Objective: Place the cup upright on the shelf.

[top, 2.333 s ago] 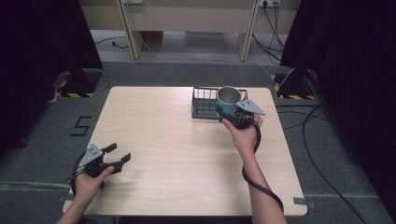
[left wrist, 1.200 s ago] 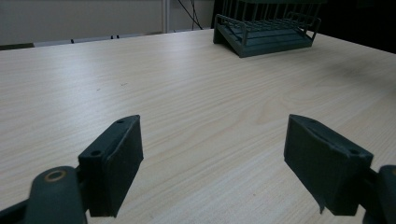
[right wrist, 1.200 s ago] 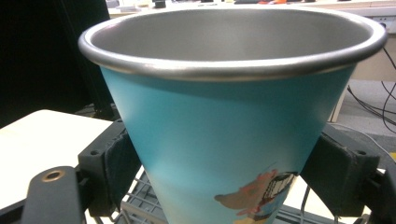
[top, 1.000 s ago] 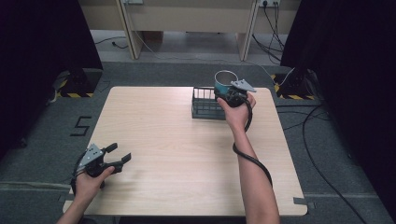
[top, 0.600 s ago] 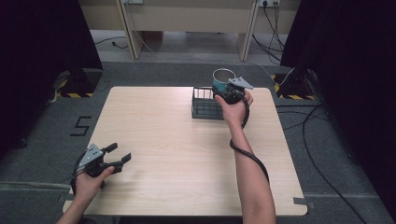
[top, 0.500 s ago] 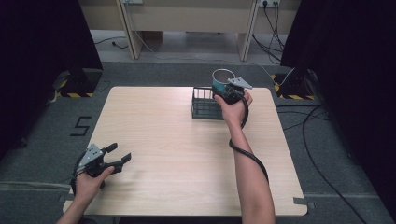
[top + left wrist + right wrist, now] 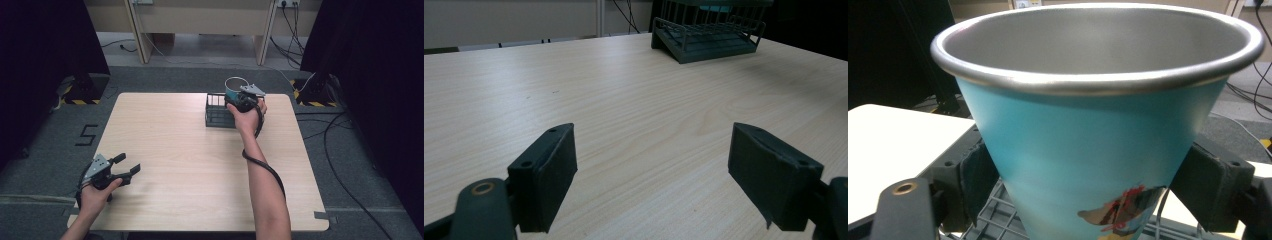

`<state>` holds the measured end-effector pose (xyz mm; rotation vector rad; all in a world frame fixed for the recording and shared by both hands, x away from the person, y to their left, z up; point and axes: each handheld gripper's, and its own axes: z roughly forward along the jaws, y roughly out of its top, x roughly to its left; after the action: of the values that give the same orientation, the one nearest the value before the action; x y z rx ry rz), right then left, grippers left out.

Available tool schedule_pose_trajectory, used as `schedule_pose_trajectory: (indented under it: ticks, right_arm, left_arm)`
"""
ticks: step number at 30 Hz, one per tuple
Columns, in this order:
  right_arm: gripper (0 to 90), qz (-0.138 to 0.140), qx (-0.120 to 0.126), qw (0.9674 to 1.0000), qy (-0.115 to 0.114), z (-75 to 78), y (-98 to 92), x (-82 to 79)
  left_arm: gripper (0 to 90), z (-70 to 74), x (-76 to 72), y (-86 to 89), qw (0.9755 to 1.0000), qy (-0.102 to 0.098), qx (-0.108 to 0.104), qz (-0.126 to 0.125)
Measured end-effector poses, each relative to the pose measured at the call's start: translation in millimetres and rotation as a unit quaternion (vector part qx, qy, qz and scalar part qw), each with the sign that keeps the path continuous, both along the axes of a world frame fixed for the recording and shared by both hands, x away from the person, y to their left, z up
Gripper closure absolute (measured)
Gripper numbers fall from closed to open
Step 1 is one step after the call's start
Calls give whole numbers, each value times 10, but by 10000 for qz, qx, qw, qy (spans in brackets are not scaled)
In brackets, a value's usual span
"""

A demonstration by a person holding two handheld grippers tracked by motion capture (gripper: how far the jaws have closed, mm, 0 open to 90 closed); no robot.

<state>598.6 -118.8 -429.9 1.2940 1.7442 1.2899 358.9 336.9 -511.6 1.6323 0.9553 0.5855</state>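
Note:
A teal metal cup (image 7: pixel 234 87) with a silver rim (image 7: pixel 1098 75) is held upright in my right gripper (image 7: pixel 239 101), whose jaws are shut on its lower sides. It hangs over the dark wire rack (image 7: pixel 218 111) at the table's far middle; rack wires (image 7: pixel 998 220) show just below the cup. My left gripper (image 7: pixel 124 168) rests near the table's front left corner, open, with nothing between its fingers (image 7: pixel 544 180). From there the rack (image 7: pixel 706 35) lies far ahead.
The light wooden table (image 7: pixel 190 170) is bare between the two hands. Dark floor, cables (image 7: pixel 340 165) and black curtains surround it; a wooden desk frame (image 7: pixel 200 20) stands beyond the far edge.
My right gripper has carried the cup away from me and upward, from beside the rack's right end to above the rack. The left gripper has stayed put.

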Motion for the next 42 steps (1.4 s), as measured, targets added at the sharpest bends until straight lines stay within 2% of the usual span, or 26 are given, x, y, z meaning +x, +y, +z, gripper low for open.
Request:
schedule_pose_trajectory:
  ticks: [33, 42]
  right_arm:
    - [189, -84, -42, 9997, 221, -123, 22, 50]
    - [182, -18, -103, 9991, 418, -158, 42, 56]
  left_arm:
    - [190, 0, 0, -1, 10000, 4, -16, -17]
    - [190, 0, -1, -2, 10000, 8, -23, -21]
